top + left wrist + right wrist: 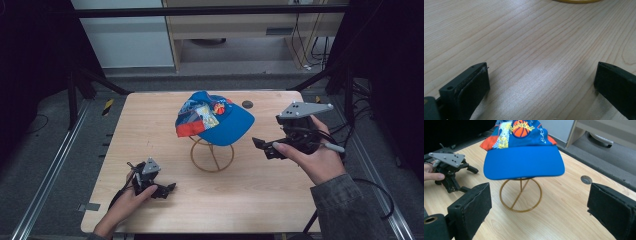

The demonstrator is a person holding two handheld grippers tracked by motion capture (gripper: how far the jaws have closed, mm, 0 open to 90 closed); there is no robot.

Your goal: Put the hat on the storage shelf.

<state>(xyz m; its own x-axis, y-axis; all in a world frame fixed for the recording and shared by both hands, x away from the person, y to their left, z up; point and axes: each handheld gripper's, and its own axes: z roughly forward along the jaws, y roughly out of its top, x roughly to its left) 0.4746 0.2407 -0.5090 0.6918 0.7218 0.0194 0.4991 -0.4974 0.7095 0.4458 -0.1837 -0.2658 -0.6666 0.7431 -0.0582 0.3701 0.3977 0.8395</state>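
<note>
High view is showing us a blue cap [215, 119] sitting on top of a gold wire stand [212, 155] around the middle of the table [150, 130], with its brim pointing toward our right side. We're holding the right tool [264, 146] up off the table just beside the brim, aimed at it, and its jaws are standing wide apart with nothing between them. In the right gripper view we're looking straight at the brim, with the basketball print on the crown above it and the ring base of the stand below.

The left tool [170, 188] is resting low near the front left of the table, well apart from the cap. The left gripper view is giving us mostly wood grain plus a sliver of the stand's yellow ring at the top edge, and those jaws are spread wide too, gripping nothing.

So progress-wise, we're guessing we're right at the start: the cap is untouched on its stand and neither tool is touching it. What's left looks like basically everything, i.e. closing in on the brim, pinching it, and lifting the cap off. There's also a small dark round plug [247, 104] in the table behind the cap, not in the way.
</note>
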